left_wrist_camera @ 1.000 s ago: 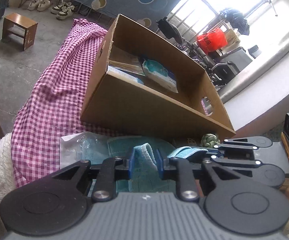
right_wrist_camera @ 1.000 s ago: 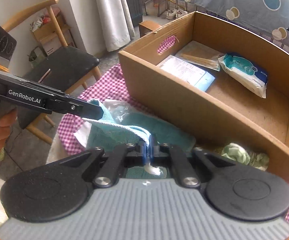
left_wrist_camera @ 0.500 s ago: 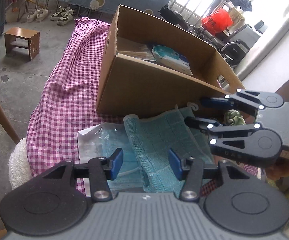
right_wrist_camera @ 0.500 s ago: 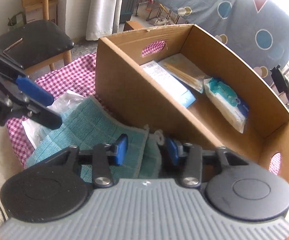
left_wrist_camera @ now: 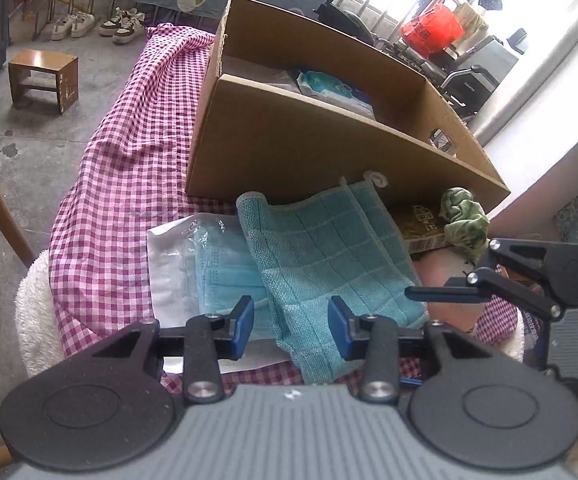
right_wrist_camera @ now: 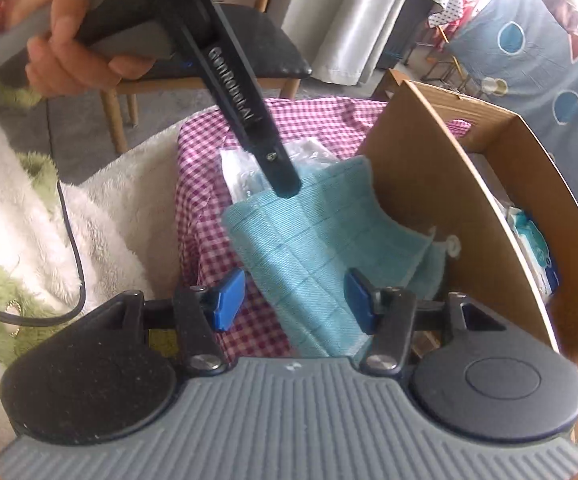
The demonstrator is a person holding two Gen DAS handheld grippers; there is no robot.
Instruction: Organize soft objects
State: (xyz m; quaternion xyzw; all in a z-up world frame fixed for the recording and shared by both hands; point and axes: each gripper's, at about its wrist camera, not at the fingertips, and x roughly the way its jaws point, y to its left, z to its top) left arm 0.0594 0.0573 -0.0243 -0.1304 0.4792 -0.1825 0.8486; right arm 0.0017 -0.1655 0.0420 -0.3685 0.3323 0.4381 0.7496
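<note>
A teal checked towel (left_wrist_camera: 329,256) lies flat on the pink checked cloth in front of the open cardboard box (left_wrist_camera: 309,152). My left gripper (left_wrist_camera: 291,332) hovers over the towel's near edge. Its jaws are closing, the blue pads still apart, with the towel's edge between them but not pressed. My right gripper (right_wrist_camera: 295,304) stands over the towel (right_wrist_camera: 321,232) at its other end. Its jaws are opening and grip nothing. The right gripper (left_wrist_camera: 441,290) shows side-on at the right. The left gripper (right_wrist_camera: 285,184) reaches down onto the towel's far corner.
A packet of blue face masks (left_wrist_camera: 193,264) lies partly under the towel. A crumpled green cloth (left_wrist_camera: 463,216) and a yellowish packet (left_wrist_camera: 421,224) sit by the box's corner. A wet-wipes pack (left_wrist_camera: 329,84) lies inside the box (right_wrist_camera: 449,208). A black-seated chair (right_wrist_camera: 273,52) stands beyond the table.
A second ago both grippers were shut on the raised towel. Both have let go; the towel now lies spread flat, and the right gripper has swung off to the towel's right end.
</note>
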